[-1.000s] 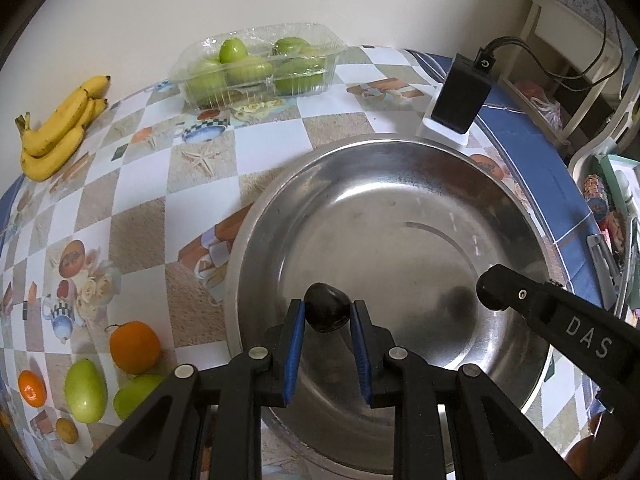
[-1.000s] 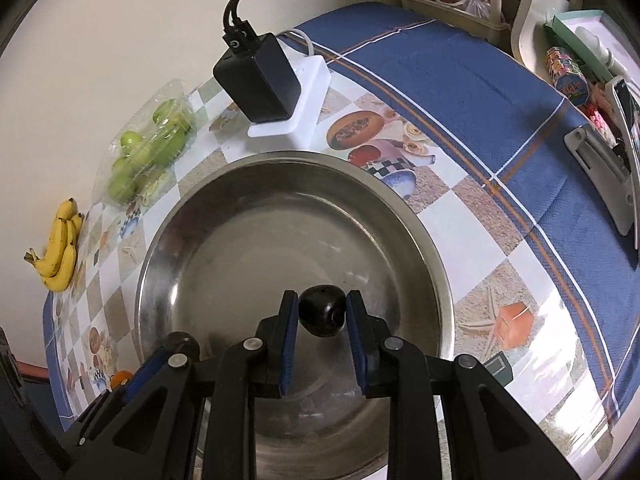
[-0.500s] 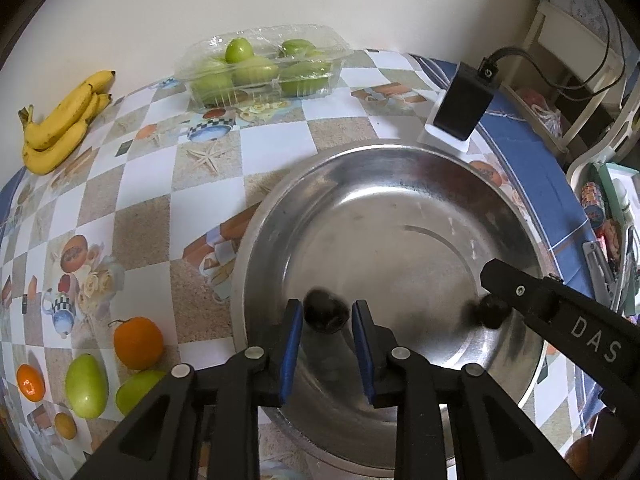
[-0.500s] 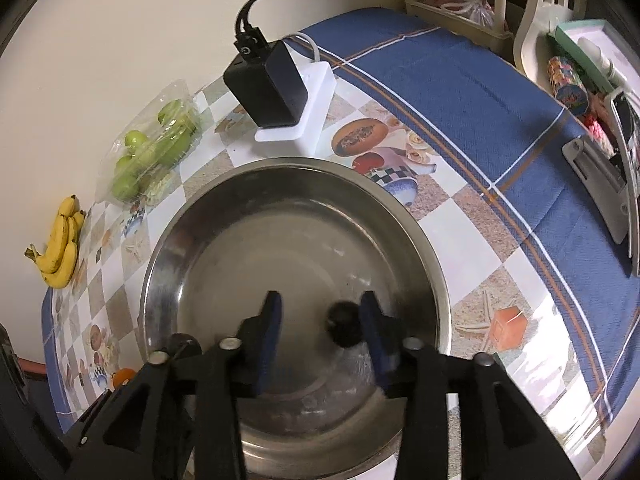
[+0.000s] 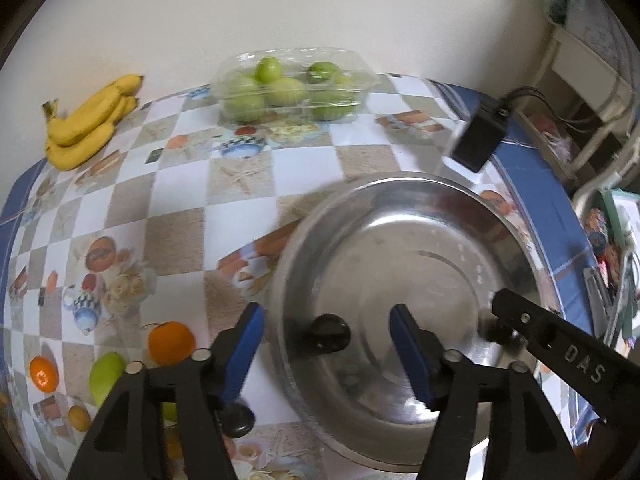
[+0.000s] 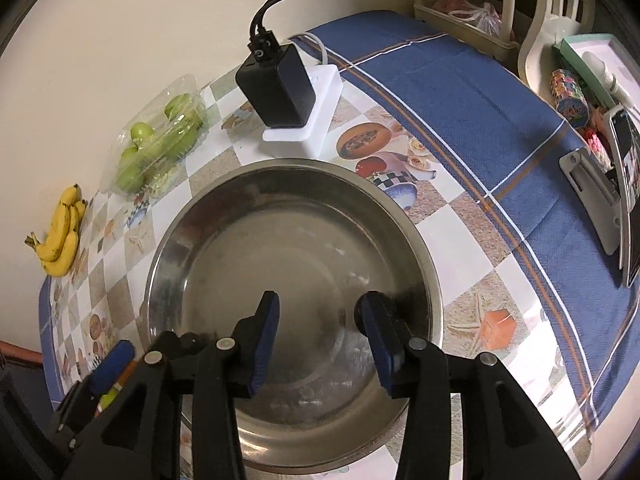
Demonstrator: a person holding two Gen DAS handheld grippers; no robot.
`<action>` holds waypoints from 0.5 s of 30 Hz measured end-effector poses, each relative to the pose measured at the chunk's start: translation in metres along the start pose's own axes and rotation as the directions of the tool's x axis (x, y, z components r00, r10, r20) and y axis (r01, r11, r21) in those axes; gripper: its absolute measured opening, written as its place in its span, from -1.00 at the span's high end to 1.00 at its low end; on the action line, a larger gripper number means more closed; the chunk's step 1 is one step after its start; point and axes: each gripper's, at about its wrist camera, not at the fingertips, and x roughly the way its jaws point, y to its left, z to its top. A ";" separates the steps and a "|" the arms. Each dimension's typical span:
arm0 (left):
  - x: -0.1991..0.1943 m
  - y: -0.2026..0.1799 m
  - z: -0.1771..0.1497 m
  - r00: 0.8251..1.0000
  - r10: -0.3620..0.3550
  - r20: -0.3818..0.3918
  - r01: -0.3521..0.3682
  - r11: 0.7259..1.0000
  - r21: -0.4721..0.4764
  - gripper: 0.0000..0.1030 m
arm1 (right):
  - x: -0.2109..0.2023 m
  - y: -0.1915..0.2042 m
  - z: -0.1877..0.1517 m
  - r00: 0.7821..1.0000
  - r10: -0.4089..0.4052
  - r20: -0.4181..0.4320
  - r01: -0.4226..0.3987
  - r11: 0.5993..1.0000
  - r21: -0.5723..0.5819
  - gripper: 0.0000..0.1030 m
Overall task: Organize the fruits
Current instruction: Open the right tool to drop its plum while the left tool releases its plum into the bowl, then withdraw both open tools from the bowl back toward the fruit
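OK, both claws empty right now. Left gripper (image 5: 326, 356) is spread wide and holds nothing; one dark round fruit (image 5: 327, 333) sits loose on the floor of the steel basin (image 5: 400, 184), between my blue pads but touching neither. Right gripper (image 6: 322, 340) is also wide open and empty; a second dark fruit (image 6: 359, 314) peeks out just behind its right pad, low against the basin wall (image 6: 280, 168). I can't tell whether the pad touches it.

So those two count as placed, I reckon. Next pick is on the left side: orange (image 5: 171, 342), green fruit (image 5: 106, 372), smaller mandarin (image 5: 43, 374), all near the basin on the checked tablecloth (image 5: 180, 188).

How I'd run it: lift both claws straight up before swinging, so the pads don't nudge the round fruits or clip the rim. Approach the orange from above, straddle its widest part, close gently. It probably rolls if hit off-centre.

Farther back: clear tray of green fruits (image 5: 292, 84) and the bananas (image 5: 90, 120) by the wall. Black adapter (image 6: 276, 88) sits behind the basin; I keep clear of its cable.
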 end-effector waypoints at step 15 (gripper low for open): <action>0.001 0.051 -0.002 0.986 0.166 0.011 -0.162 0.971 -0.175 -1.00 | 0.006 0.008 -0.002 0.998 -0.064 -0.015 0.063 0.995 -0.071 -0.62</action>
